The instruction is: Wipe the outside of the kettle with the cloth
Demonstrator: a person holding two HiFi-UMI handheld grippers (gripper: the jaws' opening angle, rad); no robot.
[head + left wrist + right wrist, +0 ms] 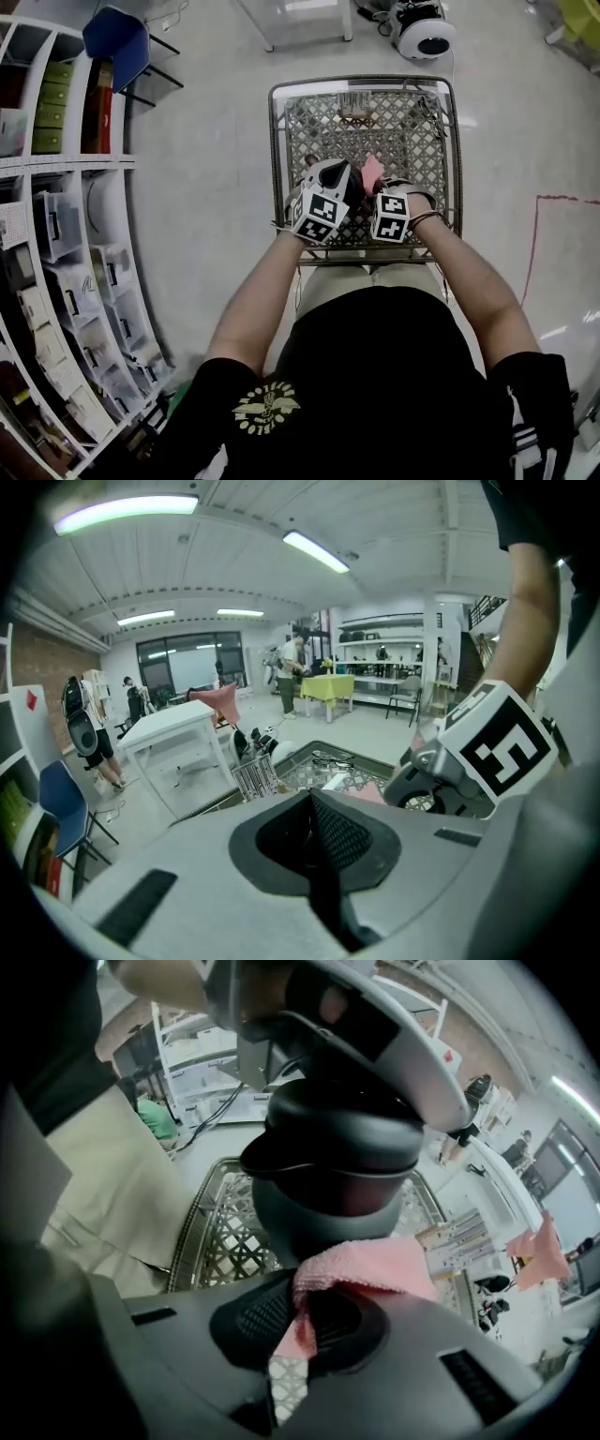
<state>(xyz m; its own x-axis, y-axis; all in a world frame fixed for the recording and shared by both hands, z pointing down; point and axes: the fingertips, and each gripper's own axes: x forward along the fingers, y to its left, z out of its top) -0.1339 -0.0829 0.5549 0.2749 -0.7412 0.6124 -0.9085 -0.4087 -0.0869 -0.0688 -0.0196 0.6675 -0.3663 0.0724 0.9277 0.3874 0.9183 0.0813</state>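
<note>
One fold of the pink cloth [366, 1265] is clamped in the right hand-held gripper [300, 1326], low in its view, and bunches forward to meet the dark kettle [328, 1185] just beyond. Above, the left hand-held gripper [314, 827], jaws together, seems to grip the kettle's top, likely steadying it over the wire basket [277, 141] for wiping.

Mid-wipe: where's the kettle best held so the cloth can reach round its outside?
Probably as the left gripper seems to have it: by the end away from the cloth, coming from the left. That holds the kettle off the basket and leaves its round wall bare for the right gripper, whose jaws are shut on the cloth against the near end.
</note>
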